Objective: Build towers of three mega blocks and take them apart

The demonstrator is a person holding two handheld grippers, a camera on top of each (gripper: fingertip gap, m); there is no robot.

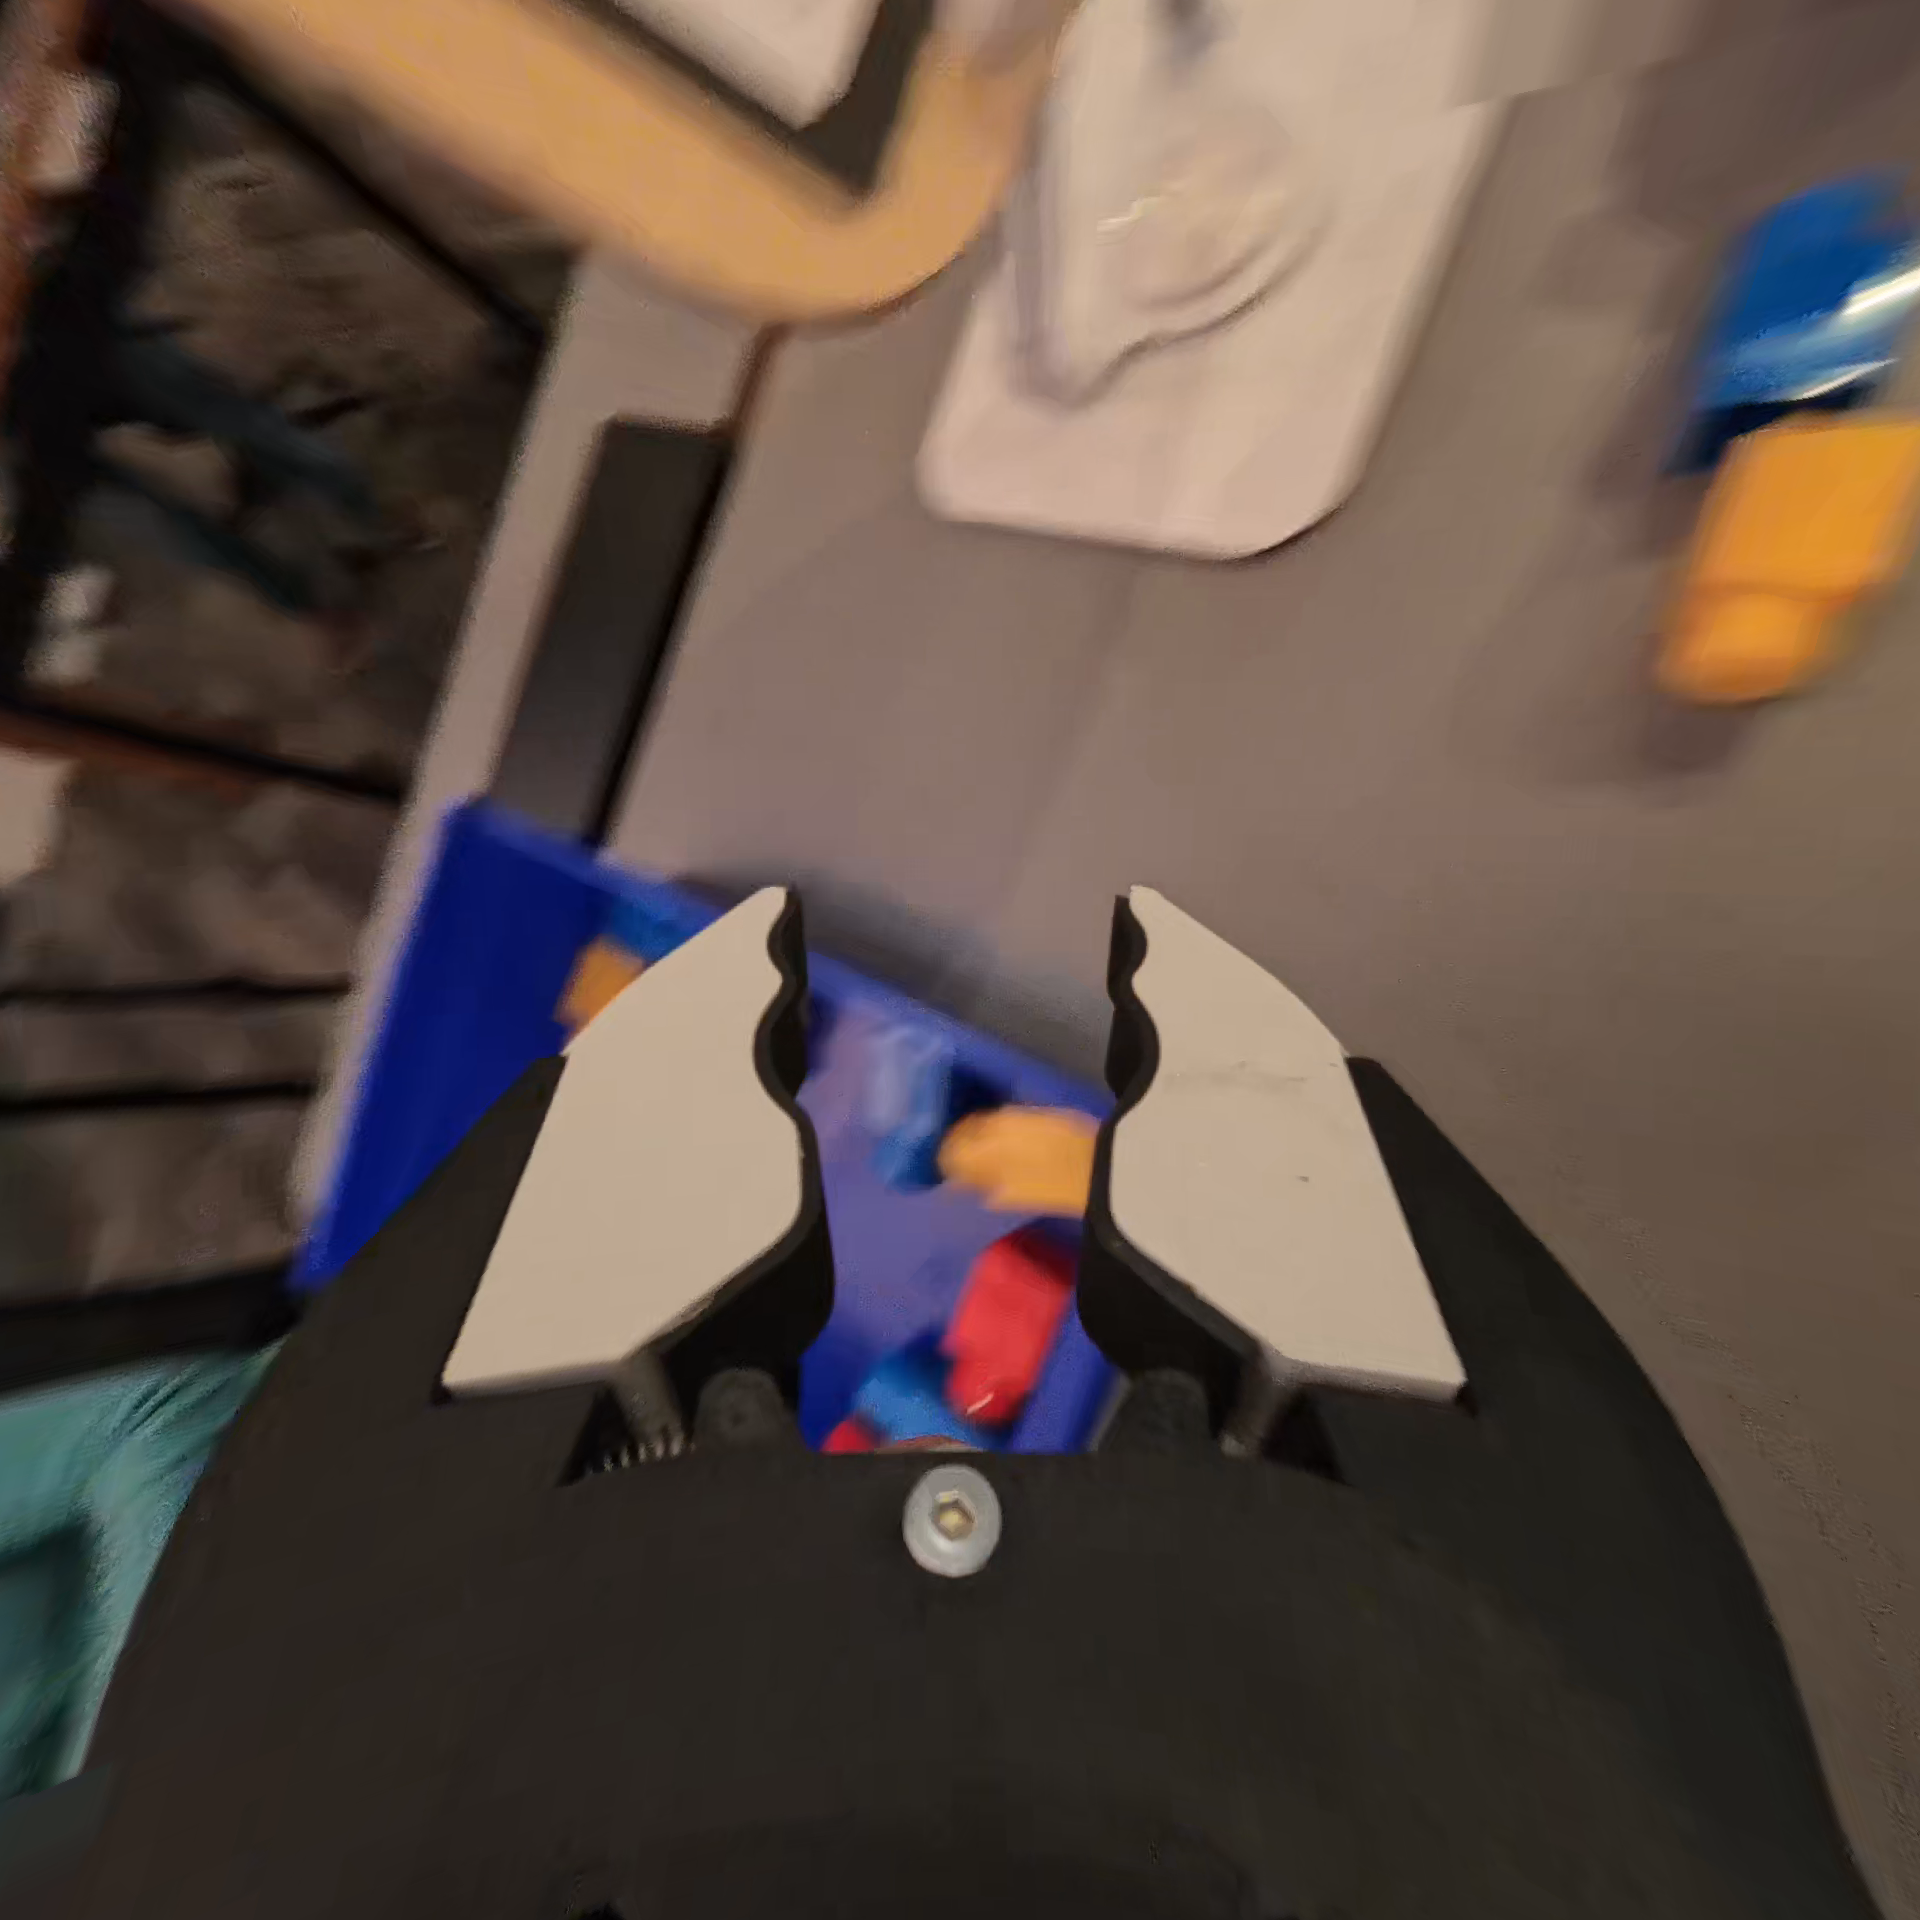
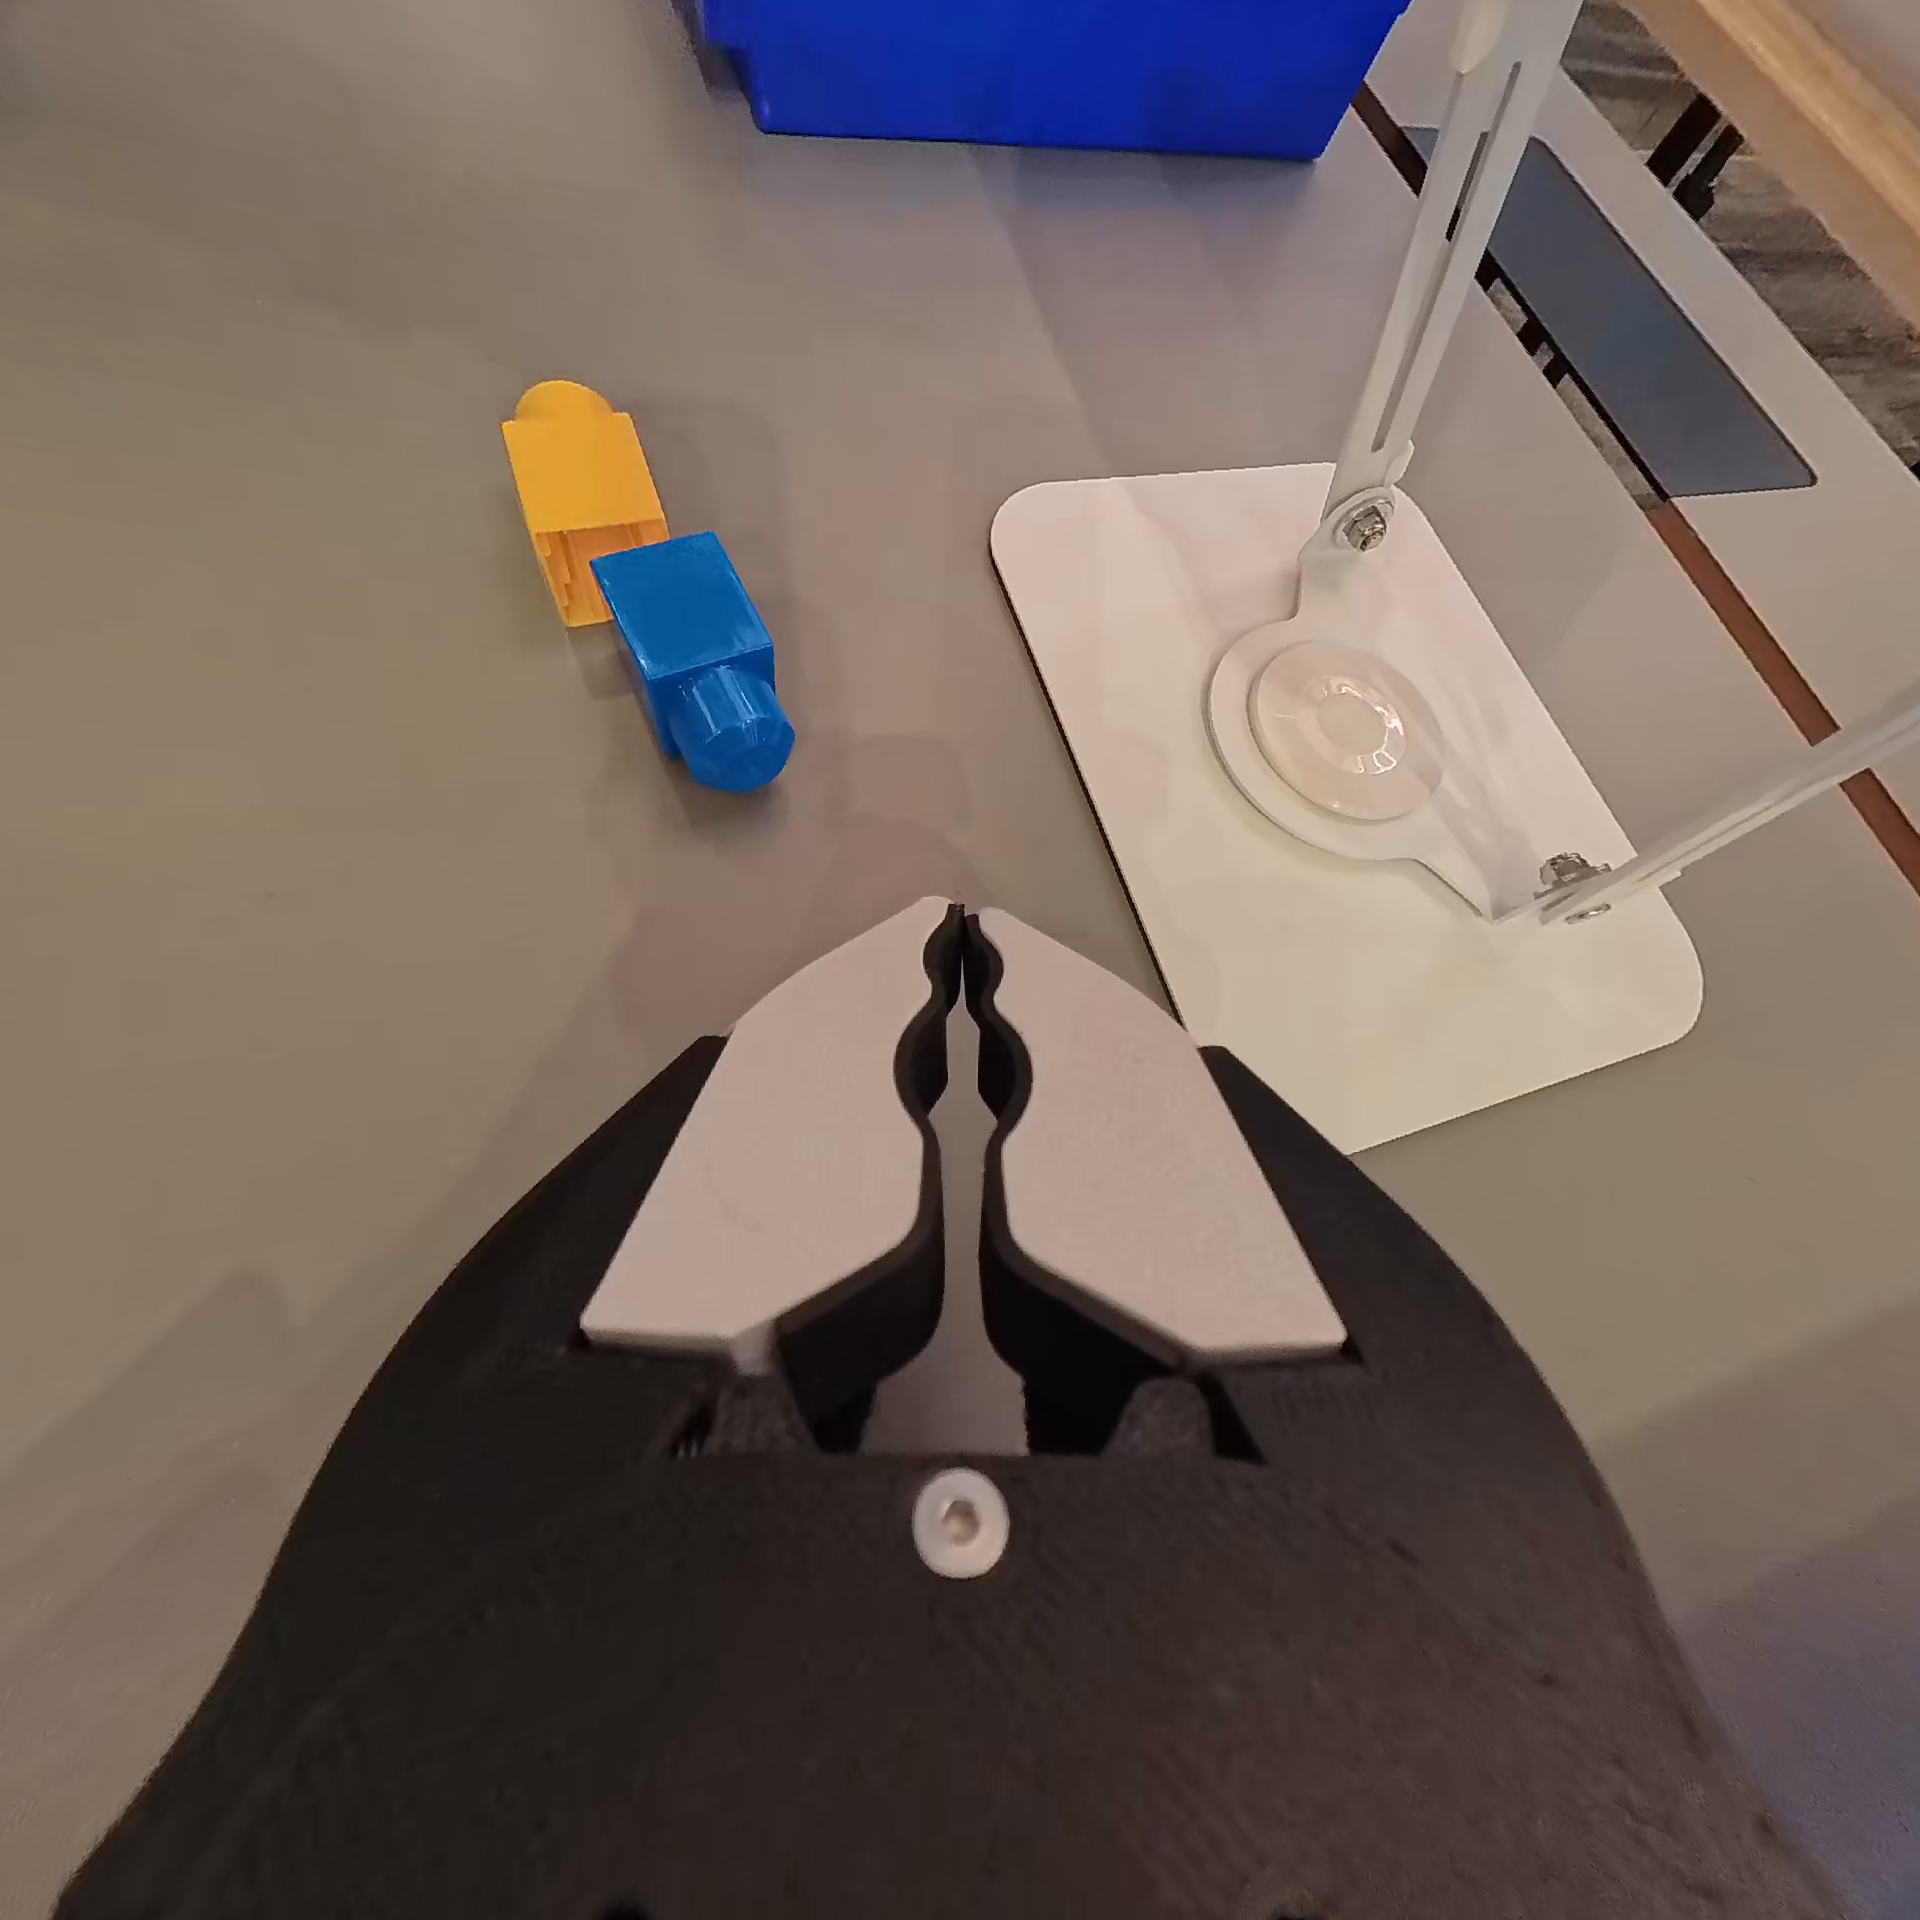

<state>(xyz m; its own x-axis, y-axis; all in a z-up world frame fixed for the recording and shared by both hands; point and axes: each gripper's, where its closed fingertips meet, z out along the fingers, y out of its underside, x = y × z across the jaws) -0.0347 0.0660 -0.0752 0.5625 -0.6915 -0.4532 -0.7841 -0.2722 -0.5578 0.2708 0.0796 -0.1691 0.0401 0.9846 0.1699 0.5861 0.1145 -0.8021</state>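
My left gripper [image 1: 956,914] is open with nothing between its pads and hovers over a blue bin [image 1: 488,997] that holds red [image 1: 1008,1309], orange [image 1: 1029,1153] and blue blocks. This view is blurred. A blue block [image 2: 686,634] and a yellow block [image 2: 582,488] lie on their sides, end to end, on the grey table [image 2: 312,831]; they also show in the left wrist view, blue [image 1: 1808,312] and yellow [image 1: 1797,561], at the far right. My right gripper [image 2: 961,914] is shut with nothing between its pads, above the table, short of the blue block.
A white stand base [image 2: 1351,831] with a thin white arm [image 2: 1434,260] sits on the table to the right; it shows in the left wrist view [image 1: 1174,416] too. The blue bin [image 2: 1039,73] stands at the far table edge. A dark slot [image 1: 623,623] lies by the bin.
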